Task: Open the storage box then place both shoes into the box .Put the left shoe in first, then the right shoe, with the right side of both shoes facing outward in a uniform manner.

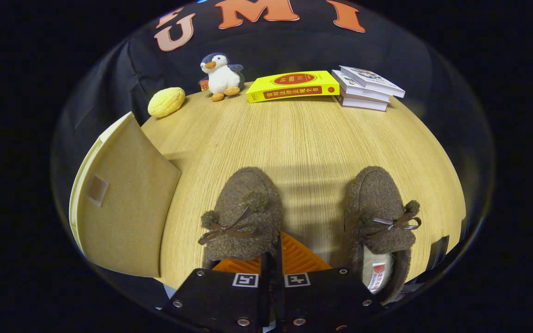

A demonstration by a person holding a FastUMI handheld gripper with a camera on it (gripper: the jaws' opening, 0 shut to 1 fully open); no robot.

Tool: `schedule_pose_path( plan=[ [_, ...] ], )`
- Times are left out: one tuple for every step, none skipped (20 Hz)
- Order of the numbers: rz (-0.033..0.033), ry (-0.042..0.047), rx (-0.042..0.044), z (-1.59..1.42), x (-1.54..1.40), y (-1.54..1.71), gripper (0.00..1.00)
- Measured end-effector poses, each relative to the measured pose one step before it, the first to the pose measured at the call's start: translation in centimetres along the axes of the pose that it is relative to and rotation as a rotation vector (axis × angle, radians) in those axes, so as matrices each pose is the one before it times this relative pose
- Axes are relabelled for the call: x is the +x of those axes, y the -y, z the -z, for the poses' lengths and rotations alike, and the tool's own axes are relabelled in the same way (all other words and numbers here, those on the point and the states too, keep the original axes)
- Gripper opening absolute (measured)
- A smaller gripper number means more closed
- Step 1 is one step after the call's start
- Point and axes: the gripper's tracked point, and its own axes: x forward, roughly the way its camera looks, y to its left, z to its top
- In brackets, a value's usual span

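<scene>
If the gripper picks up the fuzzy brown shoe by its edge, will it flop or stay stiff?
Probably it will sag a bit: the left shoe looks like a soft, fuzzy slipper. It likely weighs little, and its fuzz should resist slipping. The gripper, fingers together, sits just beside it.

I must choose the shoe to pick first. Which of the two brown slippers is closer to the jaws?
The slipper beside the storage box: this near slipper touches the shut gripper, its heel at the jaws. The other slipper lies apart.
</scene>
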Motion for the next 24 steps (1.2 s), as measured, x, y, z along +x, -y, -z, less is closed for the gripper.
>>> schedule_pose_path(
  plan=[
    [-0.00572,0.00178,0.00328,-0.549,-0.902,-0.538,0.06],
    [-0.01237,0.00570,0.00933,-0.763,-1.061,-0.785,0.06],
    [-0.01743,0.00865,0.01506,-0.828,-1.084,-0.908,0.06],
    [-0.01951,0.00817,0.01373,-0.894,-1.094,-1.024,0.06],
    [-0.01765,0.00731,0.01155,-0.880,-1.246,-1.106,0.06],
    [-0.01263,0.00592,0.01018,-0.945,-1.076,-1.095,0.06],
    [-0.01007,0.01226,0.01141,-0.998,-1.074,-1.167,0.06],
    [-0.01527,0.02092,0.00904,-1.229,-1.095,-1.370,0.06],
    [-0.01700,0.02015,0.00393,-1.085,-0.945,-1.582,0.06],
    [-0.01903,0.01835,0.00447,-0.929,-0.806,-1.571,0.06],
    [-0.02044,0.01582,0.00230,-0.768,-0.592,-1.687,0.06],
    [-0.01916,0.01037,0.00173,-0.629,-0.386,-1.716,0.06],
    [-0.01872,0.00222,-0.00216,-0.363,-0.192,-1.726,0.06],
    [-0.01488,0.00074,-0.00173,-0.235,0.116,-1.559,0.06],
    [-0.01020,-0.00162,-0.00670,-0.065,0.322,-1.506,0.06],
    [-0.00312,-0.00585,-0.00737,0.032,0.511,-1.279,0.06],
    [0.00049,-0.00989,-0.00976,0.366,0.570,-1.243,0.06],
    [0.00154,-0.01039,-0.00721,0.376,0.716,-1.119,0.06],
    [-0.00201,-0.01176,-0.00768,0.456,0.814,-1.208,0.06],
    [-0.00270,-0.01235,-0.00379,0.423,0.853,-1.019,0.06],
    [-0.00020,-0.01893,-0.00468,0.626,0.990,-0.876,0.06],
    [0.00366,-0.01563,-0.00263,0.363,0.934,-0.724,0.06],
    [0.01213,-0.01376,-0.00701,0.398,0.989,-0.549,0.06],
    [0.02040,-0.01754,-0.00355,0.477,0.950,-0.185,0.06]
  ],
)
